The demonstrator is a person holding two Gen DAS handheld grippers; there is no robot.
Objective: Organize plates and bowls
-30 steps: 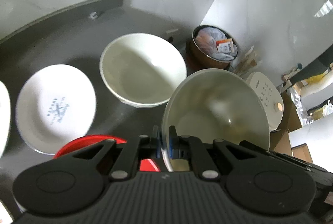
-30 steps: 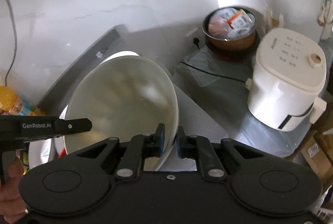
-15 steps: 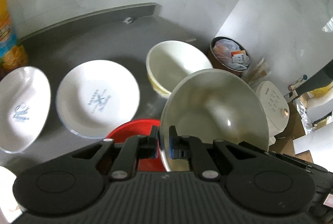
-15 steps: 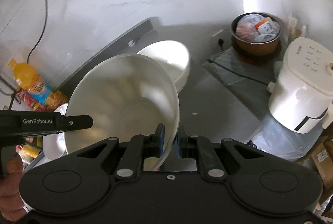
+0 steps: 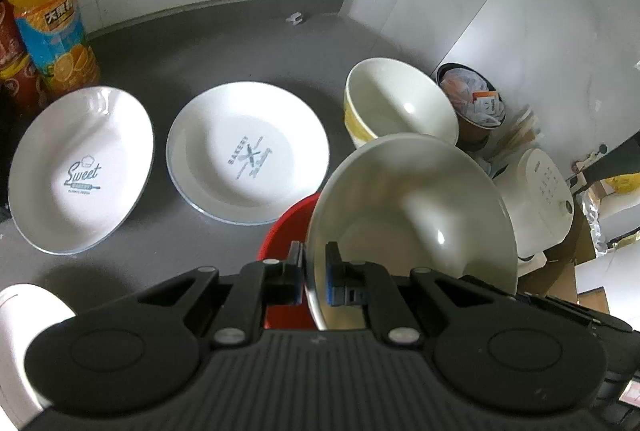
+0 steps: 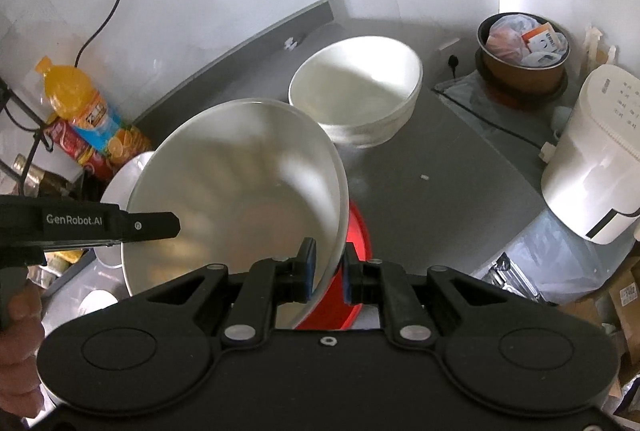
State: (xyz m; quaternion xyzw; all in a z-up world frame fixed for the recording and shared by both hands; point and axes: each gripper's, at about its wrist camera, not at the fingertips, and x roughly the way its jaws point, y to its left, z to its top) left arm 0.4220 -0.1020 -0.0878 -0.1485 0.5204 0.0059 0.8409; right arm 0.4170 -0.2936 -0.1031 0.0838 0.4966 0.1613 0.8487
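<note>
A large white bowl [image 5: 412,215] hangs tilted above the grey table, held at both sides. My left gripper [image 5: 315,265] is shut on its left rim. My right gripper [image 6: 328,265] is shut on the right rim of the same white bowl [image 6: 240,199]. Under it lies a red dish [image 5: 286,231], partly hidden. Further back stands a cream bowl stack [image 5: 396,107], the same bowl stack [image 6: 356,99] in the right wrist view. Two white printed plates lie to the left: the "Bakery" plate [image 5: 248,151] and the "Sweet" plate [image 5: 80,171].
An orange juice bottle [image 5: 44,15] and red packets stand at the table's back left by the wall. Off the table's right edge are a brown bin [image 6: 524,51] and a white appliance [image 6: 600,159]. A hand [image 6: 16,331] holds the left gripper's body [image 6: 100,225].
Both grippers have drawn back and up with the white bowl, away from the cream bowl stack. The two plates and the juice bottle have come into view.
</note>
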